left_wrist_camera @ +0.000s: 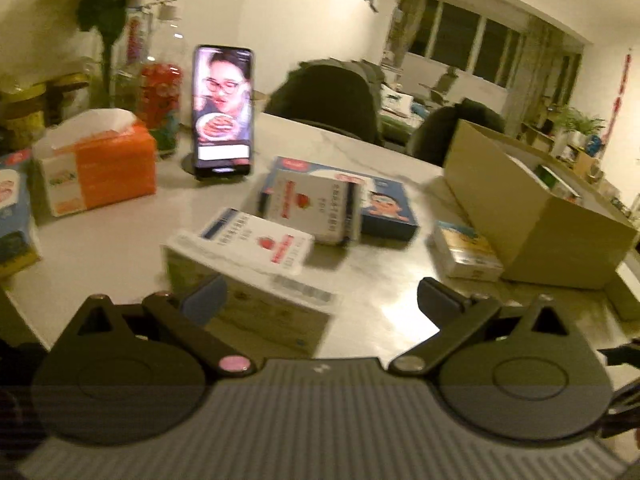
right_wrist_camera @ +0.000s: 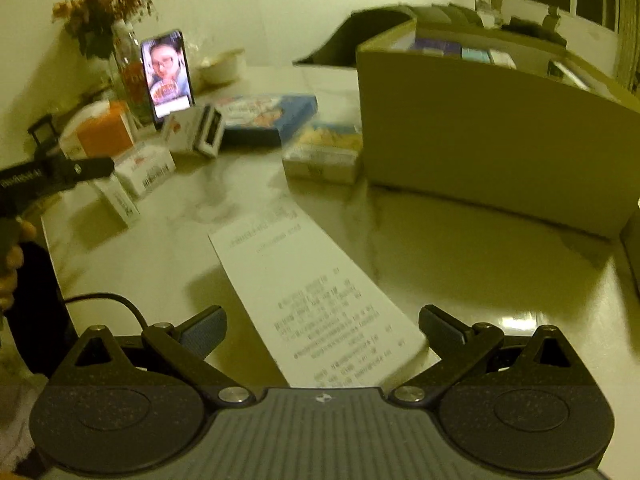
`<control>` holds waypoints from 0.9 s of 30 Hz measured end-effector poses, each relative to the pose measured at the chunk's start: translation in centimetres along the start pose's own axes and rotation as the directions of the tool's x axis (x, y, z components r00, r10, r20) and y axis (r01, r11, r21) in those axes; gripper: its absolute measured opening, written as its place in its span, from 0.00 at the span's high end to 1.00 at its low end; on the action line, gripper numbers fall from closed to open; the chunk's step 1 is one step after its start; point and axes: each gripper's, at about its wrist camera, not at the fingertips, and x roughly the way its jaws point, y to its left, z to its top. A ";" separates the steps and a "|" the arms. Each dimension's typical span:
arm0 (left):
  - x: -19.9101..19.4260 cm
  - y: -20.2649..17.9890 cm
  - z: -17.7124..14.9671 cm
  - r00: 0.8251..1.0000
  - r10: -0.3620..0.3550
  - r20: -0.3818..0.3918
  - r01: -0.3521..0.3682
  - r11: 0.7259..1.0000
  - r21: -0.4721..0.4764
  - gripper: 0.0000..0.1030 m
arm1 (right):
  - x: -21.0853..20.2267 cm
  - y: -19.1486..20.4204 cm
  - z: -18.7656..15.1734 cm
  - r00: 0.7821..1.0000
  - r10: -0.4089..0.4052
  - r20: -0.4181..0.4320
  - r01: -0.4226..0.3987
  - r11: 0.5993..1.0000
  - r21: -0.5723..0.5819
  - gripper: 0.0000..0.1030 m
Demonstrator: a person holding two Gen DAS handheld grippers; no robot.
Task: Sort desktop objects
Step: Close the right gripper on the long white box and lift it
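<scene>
My left gripper (left_wrist_camera: 320,300) is open and empty, just above a white box with a red strawberry mark (left_wrist_camera: 248,256) whose near end lies by the left fingertip. A second white box (left_wrist_camera: 312,204) leans on a blue box (left_wrist_camera: 360,196). A small yellow-and-blue packet (left_wrist_camera: 466,252) lies beside the open cardboard box (left_wrist_camera: 532,216). My right gripper (right_wrist_camera: 322,328) is open over a long white receipt (right_wrist_camera: 304,300) lying on the pale marble table (right_wrist_camera: 460,272). The cardboard box (right_wrist_camera: 480,140), with items inside, stands at the right in the right wrist view.
A phone on a stand (left_wrist_camera: 223,112) plays a video at the back. An orange tissue box (left_wrist_camera: 100,160), a vase of flowers (left_wrist_camera: 108,32) and jars stand at the back left. Dark chairs (left_wrist_camera: 324,96) sit behind the table. The left gripper (right_wrist_camera: 52,176) shows at the right view's left edge.
</scene>
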 end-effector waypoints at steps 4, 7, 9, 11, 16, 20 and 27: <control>0.5 -1.2 -0.4 0.997 -0.066 -0.039 0.067 0.998 0.006 0.00 | 0.1 -0.5 -0.4 1.000 -0.009 0.000 0.009 1.000 0.021 0.06; 1.0 -1.9 -0.8 0.987 -0.137 -0.089 0.136 0.991 -0.011 0.00 | -0.2 -0.9 -0.4 1.000 -0.008 0.014 0.007 0.999 0.049 0.14; 1.3 -2.3 -1.0 0.976 -0.185 -0.115 0.183 0.983 -0.031 0.00 | -0.3 -1.5 -0.3 1.000 0.006 0.023 -0.009 0.996 0.092 0.18; 1.7 -2.7 -1.2 0.962 -0.233 -0.142 0.226 0.972 -0.061 0.00 | -0.4 -2.3 -0.2 0.998 0.043 0.038 -0.048 0.986 0.159 0.21; 2.9 -3.6 -1.9 0.920 -0.339 -0.198 0.313 0.938 -0.151 0.00 | -0.1 -4.1 0.0 0.982 0.177 0.068 -0.189 0.926 0.327 0.28; 3.8 -4.4 -2.4 0.890 -0.401 -0.218 0.360 0.910 -0.206 0.00 | 0.2 -5.2 -0.1 0.955 0.284 0.085 -0.292 0.855 0.429 0.31; 5.6 -6.3 -2.5 0.811 -0.551 -0.196 0.485 0.821 -0.303 0.04 | 0.9 -6.2 -0.3 0.905 0.411 0.109 -0.405 0.753 0.518 0.31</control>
